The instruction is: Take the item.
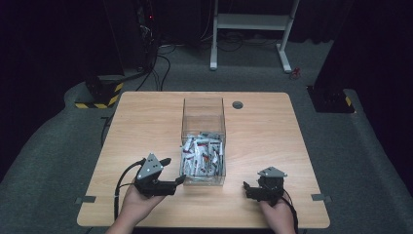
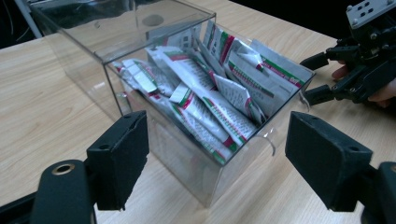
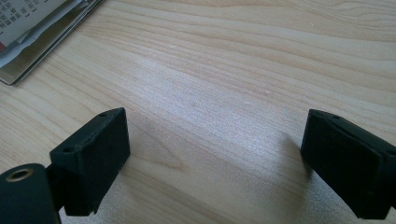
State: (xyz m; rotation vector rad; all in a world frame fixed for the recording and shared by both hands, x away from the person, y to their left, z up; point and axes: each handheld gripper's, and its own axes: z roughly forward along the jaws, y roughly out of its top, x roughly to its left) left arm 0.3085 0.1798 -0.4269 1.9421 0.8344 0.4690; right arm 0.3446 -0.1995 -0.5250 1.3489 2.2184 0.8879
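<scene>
Left claw (image 2: 217,158) gapes before illegibly printed sachets (image 2: 210,100).

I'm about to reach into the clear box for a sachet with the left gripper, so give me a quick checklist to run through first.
1. Left gripper open, nothing between its jaws: ok.
2. Left gripper aimed at the clear box: ok.
3. Box top open over the sachets: ok.
4. One sachet lying free of the pile: cannot tell.
5. Right gripper away from the box, over bare table: ok.
</scene>
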